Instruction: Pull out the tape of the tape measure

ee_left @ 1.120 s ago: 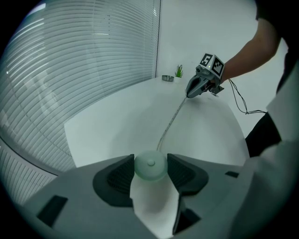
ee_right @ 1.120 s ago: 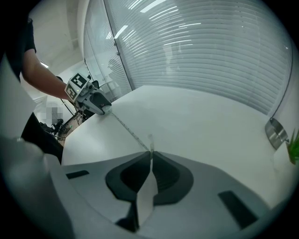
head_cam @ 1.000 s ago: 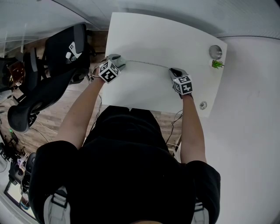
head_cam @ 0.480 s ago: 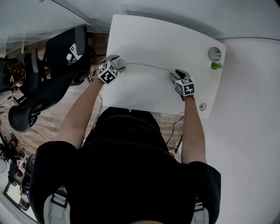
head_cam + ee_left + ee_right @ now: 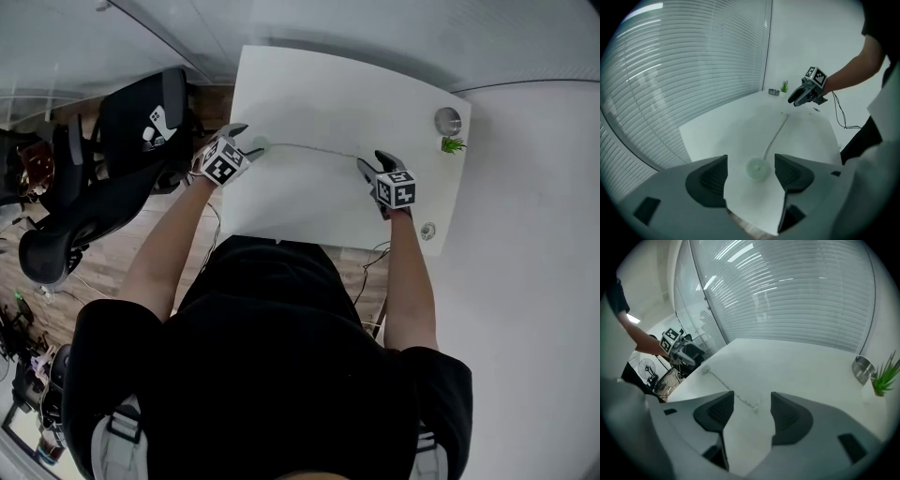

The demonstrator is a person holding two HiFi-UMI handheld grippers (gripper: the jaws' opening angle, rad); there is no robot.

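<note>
Tape measure (image 5: 255, 147) | tape (image 5: 309, 147) stretched left-right | flat on table (image 5: 328, 84)

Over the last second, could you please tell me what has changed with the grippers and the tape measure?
Both grippers let go. The jaws of the left gripper have just been opening off the round case, those of the right gripper off the tape's end; both pieces lie free between open jaws. The tape stays stretched across the table.

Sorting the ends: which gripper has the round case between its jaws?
The left gripper: the round case lies between its jaws; the right gripper frames only the tape's end. Both just opened.
</note>
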